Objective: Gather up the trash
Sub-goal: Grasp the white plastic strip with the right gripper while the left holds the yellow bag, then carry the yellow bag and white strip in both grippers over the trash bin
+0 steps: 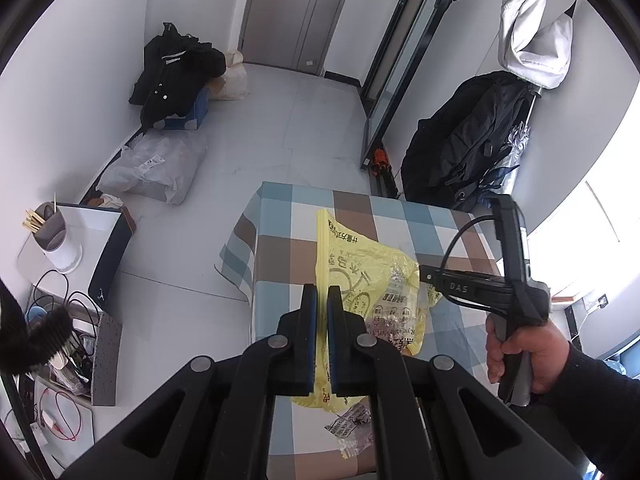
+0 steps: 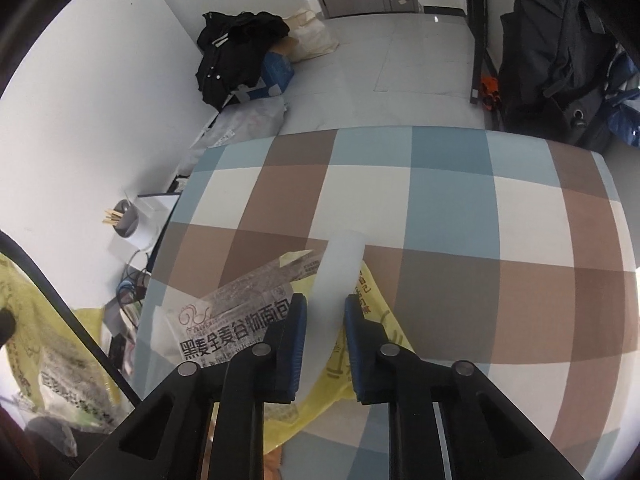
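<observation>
A yellow plastic bag lies on the checked tablecloth, with a clear printed wrapper showing inside it. My left gripper is shut on the bag's near edge, yellow film running between the pads. A person's hand holds my right gripper at the bag's right side. In the right wrist view, my right gripper is shut on a translucent white plastic strip that sticks out beyond the fingertips. Beneath it lie the yellow bag and a black-printed wrapper.
Another crumpled clear wrapper lies on the table below my left gripper. On the floor are a black jacket on a blue box, a clear plastic sack and a black backpack. A cup of chopsticks stands at left.
</observation>
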The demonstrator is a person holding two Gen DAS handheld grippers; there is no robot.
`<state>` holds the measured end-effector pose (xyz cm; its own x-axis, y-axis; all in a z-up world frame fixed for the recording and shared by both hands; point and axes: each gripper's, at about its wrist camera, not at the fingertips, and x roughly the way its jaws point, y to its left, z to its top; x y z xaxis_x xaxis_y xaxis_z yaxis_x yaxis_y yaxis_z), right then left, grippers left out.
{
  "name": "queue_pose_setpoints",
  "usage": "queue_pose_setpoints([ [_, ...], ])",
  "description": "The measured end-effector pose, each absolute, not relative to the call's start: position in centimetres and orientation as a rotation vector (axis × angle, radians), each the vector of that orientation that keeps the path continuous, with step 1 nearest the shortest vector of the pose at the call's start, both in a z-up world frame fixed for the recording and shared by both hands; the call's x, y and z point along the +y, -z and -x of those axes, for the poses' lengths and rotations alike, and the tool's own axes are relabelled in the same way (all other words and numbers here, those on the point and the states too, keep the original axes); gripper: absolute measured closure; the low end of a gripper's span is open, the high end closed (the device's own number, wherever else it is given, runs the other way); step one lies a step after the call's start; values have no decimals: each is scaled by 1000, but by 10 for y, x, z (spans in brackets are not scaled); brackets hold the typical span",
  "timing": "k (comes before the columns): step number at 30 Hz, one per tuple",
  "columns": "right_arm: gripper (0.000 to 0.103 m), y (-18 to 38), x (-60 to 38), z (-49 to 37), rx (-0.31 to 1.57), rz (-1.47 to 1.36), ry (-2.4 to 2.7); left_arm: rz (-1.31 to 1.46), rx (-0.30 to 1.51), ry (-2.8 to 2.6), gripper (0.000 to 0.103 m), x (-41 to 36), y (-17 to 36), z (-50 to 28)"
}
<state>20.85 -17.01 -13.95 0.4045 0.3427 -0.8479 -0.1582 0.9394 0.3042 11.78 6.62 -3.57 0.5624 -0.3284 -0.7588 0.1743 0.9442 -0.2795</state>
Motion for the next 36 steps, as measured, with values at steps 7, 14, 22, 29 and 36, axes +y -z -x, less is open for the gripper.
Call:
queue_pose_setpoints([
  [7, 87, 122, -183, -189, 1053, -233, -364, 163, 927, 294, 102, 59, 36, -117],
  [14, 87, 103, -190, -162, 993, -281, -401, 164, 904, 304, 102, 50, 33, -113],
  [22, 87, 76, -205, -122, 931, -275, -416, 126, 872, 325, 102, 29, 28, -104],
  [29, 87, 56, -227, -90, 876, -291, -417, 119, 858, 328, 102, 13, 21, -97],
  [36, 87, 28, -255, -59, 803, -307, -418, 80, 826, 356, 102, -15, 2, -88],
])
